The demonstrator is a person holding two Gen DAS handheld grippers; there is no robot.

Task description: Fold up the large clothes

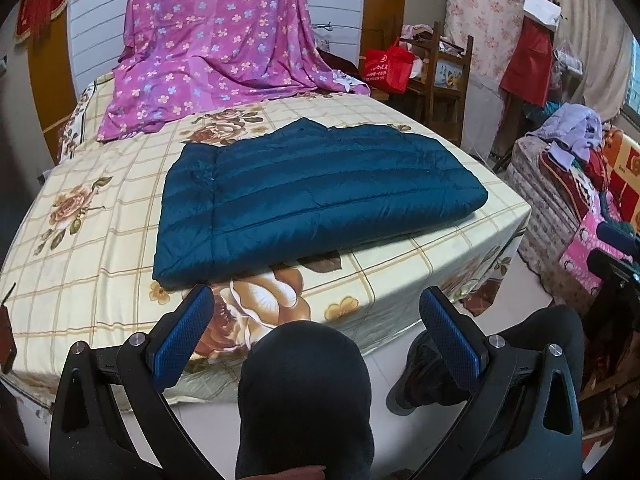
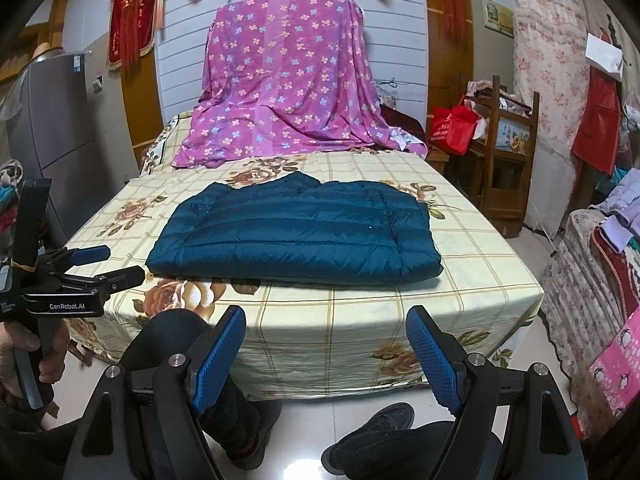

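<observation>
A dark teal quilted jacket lies folded into a flat rectangle on the bed with the cream flowered sheet; it also shows in the right wrist view. My left gripper is open and empty, held back from the bed's near edge above the person's knee. My right gripper is open and empty, also back from the bed's front edge. The left gripper also shows from the side in the right wrist view, with its fingers apart.
A pink flowered sheet drapes over the head of the bed. A wooden shelf and red bag stand at right. Piled clothes sit on furniture at far right. A grey fridge stands left. The person's legs and shoes are on the tiled floor.
</observation>
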